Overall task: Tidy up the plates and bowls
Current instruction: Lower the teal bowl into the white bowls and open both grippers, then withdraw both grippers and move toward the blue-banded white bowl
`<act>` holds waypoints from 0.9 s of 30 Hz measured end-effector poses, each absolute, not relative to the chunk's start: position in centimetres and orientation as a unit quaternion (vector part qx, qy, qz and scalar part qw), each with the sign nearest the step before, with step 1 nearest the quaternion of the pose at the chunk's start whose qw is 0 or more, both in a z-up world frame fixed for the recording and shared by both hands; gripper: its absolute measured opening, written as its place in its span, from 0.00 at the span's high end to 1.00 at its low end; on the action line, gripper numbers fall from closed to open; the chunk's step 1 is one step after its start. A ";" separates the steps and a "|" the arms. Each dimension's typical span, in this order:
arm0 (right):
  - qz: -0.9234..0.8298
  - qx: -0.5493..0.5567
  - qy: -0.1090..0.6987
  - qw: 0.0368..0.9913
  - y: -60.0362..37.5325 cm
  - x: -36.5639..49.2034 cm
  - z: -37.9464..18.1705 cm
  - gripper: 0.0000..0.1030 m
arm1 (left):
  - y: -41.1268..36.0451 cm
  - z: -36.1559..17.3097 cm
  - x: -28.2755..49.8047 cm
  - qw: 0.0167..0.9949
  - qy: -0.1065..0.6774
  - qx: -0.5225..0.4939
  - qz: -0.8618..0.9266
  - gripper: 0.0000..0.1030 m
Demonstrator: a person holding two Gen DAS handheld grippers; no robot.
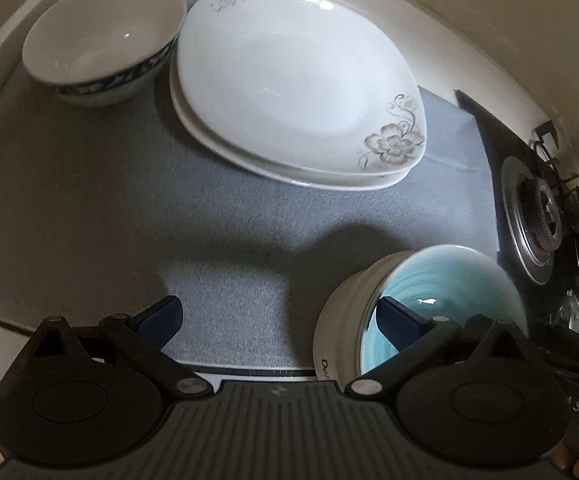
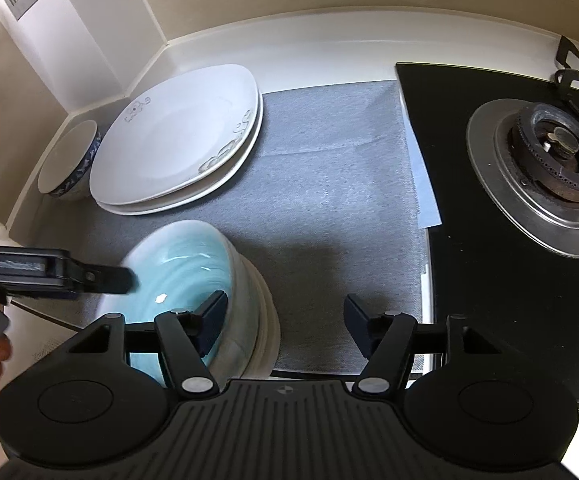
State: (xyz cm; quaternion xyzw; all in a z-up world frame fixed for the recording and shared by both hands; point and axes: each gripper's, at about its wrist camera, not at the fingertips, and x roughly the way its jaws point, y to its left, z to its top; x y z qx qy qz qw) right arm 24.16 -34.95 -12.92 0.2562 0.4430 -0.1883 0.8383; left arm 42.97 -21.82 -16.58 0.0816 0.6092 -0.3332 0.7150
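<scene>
Here — left gripper wide open, finger inside blue bowl.

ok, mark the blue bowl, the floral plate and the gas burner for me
blue bowl [image 2: 177, 264]: right wrist view, glazed inside.
floral plate [image 1: 289, 76]: left wrist view, centre of its well.
gas burner [image 2: 555, 152]: right wrist view, burner head.

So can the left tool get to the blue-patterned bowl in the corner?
Probably yes. The left tool is open and holds nothing, and only bare grey mat lies between it and the blue-patterned bowl; the stacked plates sit beside that path.
</scene>
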 end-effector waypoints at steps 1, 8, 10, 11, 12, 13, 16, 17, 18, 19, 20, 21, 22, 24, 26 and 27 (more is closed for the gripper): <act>-0.188 0.255 0.444 0.838 -34.9 24.2 -12.9 0.35 | -21.9 -16.4 42.7 0.719 0.603 0.088 -0.334 0.01; -0.183 0.261 0.443 0.838 -35.1 23.7 -13.5 0.34 | -21.9 -15.0 42.3 0.726 0.588 0.093 -0.343 0.01; -0.170 0.273 0.431 0.843 -35.3 23.1 -13.7 0.33 | -21.8 -14.9 42.2 0.726 0.587 0.095 -0.345 0.01; -0.160 0.278 0.423 0.847 -35.5 22.8 -13.9 0.33 | -21.8 -14.8 42.1 0.725 0.587 0.097 -0.346 0.01; -0.148 0.284 0.412 0.853 -35.7 22.5 -14.1 0.33 | -21.8 -14.9 41.9 0.724 0.588 0.099 -0.348 0.01; -0.143 0.286 0.406 0.856 -35.8 22.3 -14.4 0.32 | -21.9 -15.1 41.9 0.722 0.589 0.101 -0.350 0.01; -0.136 0.296 0.404 0.855 -35.9 22.2 -14.7 0.32 | -22.3 -15.3 41.8 0.720 0.592 0.107 -0.348 0.01; -0.132 0.292 0.403 0.858 -35.9 22.2 -14.8 0.32 | -22.3 -15.3 41.7 0.719 0.592 0.107 -0.349 0.01; -0.127 0.287 0.400 0.861 -35.8 22.2 -14.9 0.32 | -22.4 -15.3 41.7 0.719 0.592 0.107 -0.350 0.01; -0.122 0.284 0.396 0.865 -35.8 22.1 -15.0 0.32 | -22.5 -15.2 41.6 0.719 0.590 0.108 -0.351 0.01; -0.116 0.285 0.389 0.868 -35.9 21.9 -15.3 0.32 | -22.5 -15.1 41.5 0.719 0.589 0.109 -0.352 0.01; -0.109 0.287 0.382 0.872 -36.0 21.8 -15.5 0.31 | -22.5 -15.0 41.5 0.719 0.589 0.110 -0.353 0.01; -0.104 0.289 0.375 0.875 -36.1 21.6 -15.7 0.31 | -22.6 -14.9 41.4 0.718 0.589 0.112 -0.353 0.01; -0.096 0.289 0.366 0.879 -36.2 21.4 -16.1 0.31 | -22.6 -14.8 41.4 0.718 0.588 0.114 -0.354 0.01; -0.086 0.280 0.357 0.887 -36.2 21.4 -16.4 0.29 | -22.7 -14.8 41.3 0.718 0.589 0.115 -0.353 0.01; -0.080 0.277 0.351 0.891 -36.2 21.3 -16.5 0.29 | -22.7 -14.7 41.3 0.718 0.589 0.115 -0.353 0.01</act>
